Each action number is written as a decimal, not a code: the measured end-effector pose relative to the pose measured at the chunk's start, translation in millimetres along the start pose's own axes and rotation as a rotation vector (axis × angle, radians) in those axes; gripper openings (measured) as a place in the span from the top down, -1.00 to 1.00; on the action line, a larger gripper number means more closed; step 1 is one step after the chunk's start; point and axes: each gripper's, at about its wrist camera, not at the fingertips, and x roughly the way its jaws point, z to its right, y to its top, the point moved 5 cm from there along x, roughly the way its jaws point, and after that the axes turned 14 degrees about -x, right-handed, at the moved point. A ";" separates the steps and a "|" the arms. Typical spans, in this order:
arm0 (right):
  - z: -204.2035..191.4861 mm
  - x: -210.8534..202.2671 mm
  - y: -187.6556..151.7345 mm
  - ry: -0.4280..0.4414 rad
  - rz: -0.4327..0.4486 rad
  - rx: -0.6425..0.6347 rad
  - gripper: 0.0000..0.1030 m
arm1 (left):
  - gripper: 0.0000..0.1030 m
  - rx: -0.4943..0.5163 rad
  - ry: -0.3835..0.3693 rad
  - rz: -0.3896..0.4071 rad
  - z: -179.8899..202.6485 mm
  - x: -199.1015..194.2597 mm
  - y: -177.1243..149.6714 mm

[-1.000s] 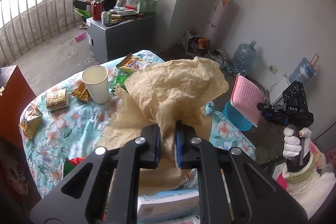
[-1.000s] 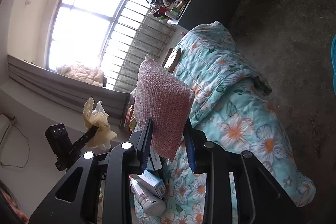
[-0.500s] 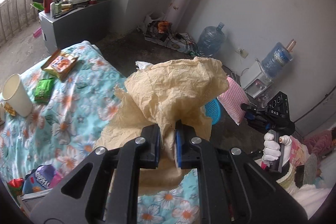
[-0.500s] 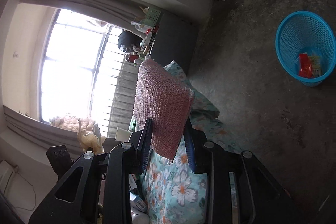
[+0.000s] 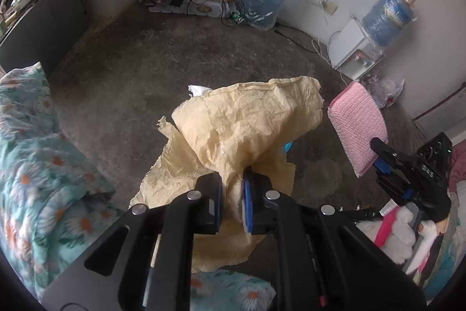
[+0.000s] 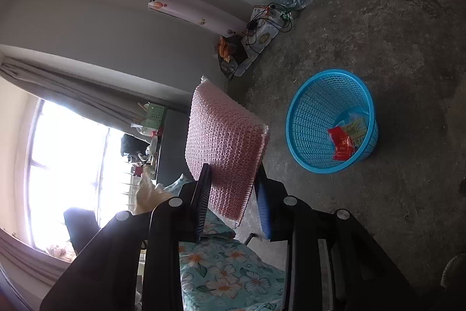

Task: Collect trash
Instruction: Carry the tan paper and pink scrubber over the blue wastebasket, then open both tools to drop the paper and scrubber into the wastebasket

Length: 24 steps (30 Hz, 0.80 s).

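A blue mesh basket sits on the bare concrete floor, w/ a red wrapper and a yellow-green packet at its bottom. Your left gripper has its jaws pinched nearly shut on crumpled tan paper, held above the floor; the paper hides most of the basket in that view. Your right gripper, jaws partway open, clamps a pink bubble-wrap pad, off to the basket's left and apart from it. A flowered bedspread edges the frame. Two water jugs, a dispenser and tangled cables line the white wall.
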 end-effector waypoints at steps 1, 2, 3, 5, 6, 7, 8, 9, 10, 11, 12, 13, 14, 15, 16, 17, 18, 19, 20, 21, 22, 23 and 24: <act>4.5 2.5 1.2 -0.006 -0.002 0.001 0.43 | 0.80 -0.003 0.003 -0.021 7.9 21.3 4.8; 8.9 6.9 2.4 -0.015 -0.005 0.000 0.43 | 0.80 -0.013 -0.005 -0.047 14.7 41.4 8.8; 13.9 12.9 4.0 -0.026 -0.009 0.004 0.43 | 0.80 -0.026 -0.013 -0.074 20.8 59.4 12.0; 31.3 26.1 5.6 -0.047 -0.024 0.033 0.43 | 0.79 -0.052 -0.029 -0.117 32.6 91.4 15.7; 42.1 33.5 6.6 -0.061 -0.032 0.055 0.43 | 0.78 -0.063 -0.039 -0.136 38.2 105.9 16.5; 54.2 42.1 6.9 -0.076 -0.040 0.078 0.43 | 0.78 -0.074 -0.046 -0.148 43.1 118.8 16.9; 64.2 48.0 7.0 -0.086 -0.049 0.103 0.43 | 0.77 -0.085 -0.053 -0.161 47.2 130.3 16.9; 73.9 55.3 6.7 -0.089 -0.059 0.126 0.43 | 0.77 -0.096 -0.055 -0.175 50.5 142.3 17.8; 82.1 61.3 6.6 -0.092 -0.065 0.146 0.43 | 0.77 -0.106 -0.056 -0.183 54.6 153.4 17.4; 91.6 66.8 6.3 -0.100 -0.069 0.164 0.43 | 0.77 -0.111 -0.054 -0.193 57.0 163.7 17.6; 97.6 71.6 6.4 -0.107 -0.072 0.177 0.43 | 0.77 -0.111 -0.047 -0.200 57.9 173.8 18.1; 105.3 76.8 7.0 -0.116 -0.075 0.188 0.43 | 0.77 -0.112 -0.042 -0.201 60.1 184.5 19.8; 113.0 81.6 8.2 -0.130 -0.077 0.203 0.43 | 0.77 -0.117 -0.046 -0.195 62.4 194.2 22.3; 121.6 87.3 9.9 -0.141 -0.077 0.219 0.43 | 0.74 -0.125 -0.053 -0.189 66.0 203.4 25.3; 129.3 91.1 12.0 -0.153 -0.075 0.231 0.42 | 0.65 -0.134 -0.064 -0.184 67.3 210.7 27.9; 136.4 96.8 14.5 -0.169 -0.077 0.237 0.41 | 0.41 -0.140 -0.083 -0.180 70.7 219.3 30.3; 145.6 106.1 16.8 -0.190 -0.087 0.243 0.36 | -0.03 -0.143 -0.087 -0.174 73.4 225.9 32.6; 154.3 115.4 17.6 -0.207 -0.098 0.250 0.36 | -0.19 -0.150 -0.075 -0.156 74.0 231.7 35.2; 164.4 127.1 17.5 -0.218 -0.108 0.258 0.28 | -0.29 -0.161 -0.064 -0.129 73.0 234.7 38.1; 173.2 137.1 16.5 -0.233 -0.119 0.261 0.12 | -0.33 -0.171 -0.060 -0.113 72.0 237.0 40.0; 184.0 146.8 13.3 -0.268 -0.129 0.259 0.05 | -0.35 -0.184 -0.059 -0.112 70.9 239.0 41.7; 191.9 153.6 9.9 -0.303 -0.147 0.253 0.02 | -0.35 -0.205 -0.066 -0.109 68.9 238.4 42.1; 198.8 158.9 5.5 -0.331 -0.167 0.246 0.02 | -0.35 -0.221 -0.077 -0.107 66.6 236.0 43.3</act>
